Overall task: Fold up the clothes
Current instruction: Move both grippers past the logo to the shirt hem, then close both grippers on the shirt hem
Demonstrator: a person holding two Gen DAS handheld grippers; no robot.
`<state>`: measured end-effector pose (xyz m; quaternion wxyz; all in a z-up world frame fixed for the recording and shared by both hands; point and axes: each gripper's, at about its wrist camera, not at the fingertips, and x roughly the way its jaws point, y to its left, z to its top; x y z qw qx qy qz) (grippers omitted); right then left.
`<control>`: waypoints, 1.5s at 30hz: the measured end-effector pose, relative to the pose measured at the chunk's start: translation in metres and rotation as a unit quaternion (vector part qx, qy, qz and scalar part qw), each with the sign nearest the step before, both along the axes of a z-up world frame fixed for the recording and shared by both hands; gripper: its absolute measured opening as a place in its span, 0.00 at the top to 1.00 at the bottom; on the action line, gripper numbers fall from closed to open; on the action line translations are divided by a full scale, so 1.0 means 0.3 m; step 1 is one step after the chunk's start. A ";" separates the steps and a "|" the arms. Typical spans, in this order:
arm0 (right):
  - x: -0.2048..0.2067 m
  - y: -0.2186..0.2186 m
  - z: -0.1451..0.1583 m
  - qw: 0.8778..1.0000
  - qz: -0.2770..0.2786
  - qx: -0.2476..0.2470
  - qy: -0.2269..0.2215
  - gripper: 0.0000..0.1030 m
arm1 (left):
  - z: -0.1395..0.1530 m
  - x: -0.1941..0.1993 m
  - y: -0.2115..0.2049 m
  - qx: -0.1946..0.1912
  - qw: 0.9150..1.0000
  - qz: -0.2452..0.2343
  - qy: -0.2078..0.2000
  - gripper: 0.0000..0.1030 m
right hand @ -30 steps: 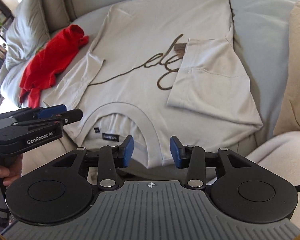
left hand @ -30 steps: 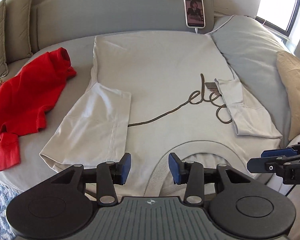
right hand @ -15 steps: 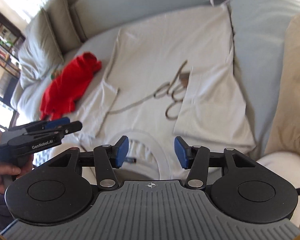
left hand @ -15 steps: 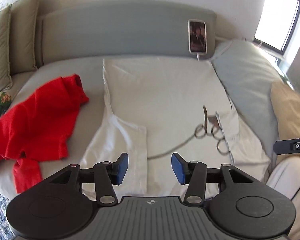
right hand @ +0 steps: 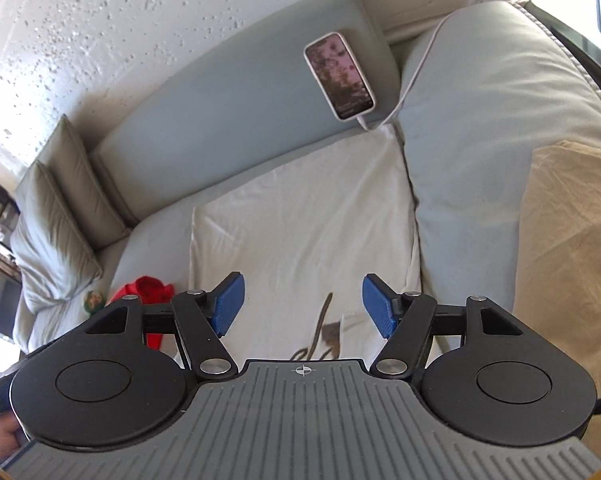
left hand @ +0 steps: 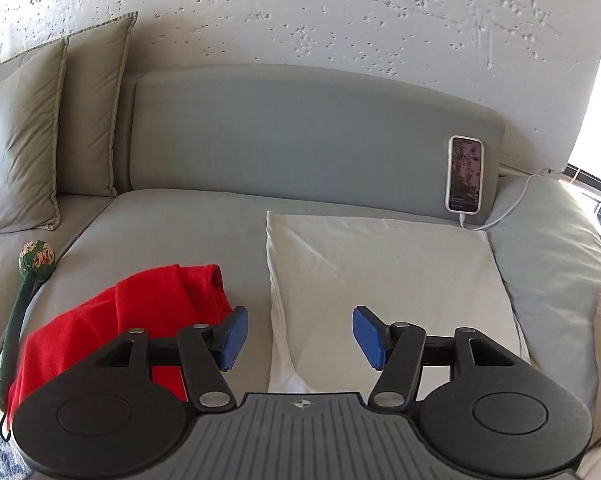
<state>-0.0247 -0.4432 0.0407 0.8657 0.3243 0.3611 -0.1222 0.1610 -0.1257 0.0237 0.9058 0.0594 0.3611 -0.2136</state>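
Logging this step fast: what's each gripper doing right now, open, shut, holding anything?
Left gripper: open, jaws have just been opening, nothing between them.
Right gripper: open, jaws have just been opening, nothing between them.

I see a grey sofa bed point(left hand: 188, 220) as the work surface. Lying on it: a cream T-shirt point(left hand: 384, 268) spread flat, centre-right; a crumpled red garment point(left hand: 140, 312) just left of it, apart; a green floral-headed stick point(left hand: 24, 292) further left. Olive cushions point(left hand: 24, 136) stand far left. A phone point(left hand: 465, 174), cabled, leans on the backrest.
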 end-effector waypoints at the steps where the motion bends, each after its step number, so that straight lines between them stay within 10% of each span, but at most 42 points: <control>1: 0.029 -0.021 -0.011 1.000 -0.004 -0.001 0.000 0.34 | -0.014 0.042 -0.011 0.000 1.000 0.006 0.005 0.44; 7: 0.259 -0.216 -0.209 0.997 -0.036 0.070 0.000 0.40 | -0.185 0.334 -0.096 -0.012 0.998 0.026 0.059 0.47; 18: 0.601 -0.547 -0.558 0.993 -0.099 0.045 0.039 0.45 | -0.431 0.681 -0.315 0.038 0.998 0.019 0.040 0.47; 27: 0.834 -0.659 -0.652 0.996 -0.055 -0.043 0.048 0.70 | -0.505 0.843 -0.398 0.057 0.998 0.011 0.026 0.39; 33: 0.895 -0.679 -0.690 0.998 -0.040 -0.032 0.041 0.68 | -0.527 0.886 -0.404 0.034 0.998 -0.009 0.042 0.44; 37: 0.908 -0.678 -0.702 0.998 -0.043 -0.033 0.033 0.70 | -0.532 0.890 -0.403 0.019 0.999 -0.026 0.044 0.64; 39: 0.915 -0.670 -0.702 0.998 -0.034 -0.045 0.036 0.75 | -0.522 0.879 -0.402 0.018 0.998 -0.035 0.040 0.95; 45: 0.894 -0.650 -0.680 0.997 -0.033 -0.067 0.033 0.94 | -0.458 0.833 -0.366 0.011 0.999 -0.038 0.023 0.97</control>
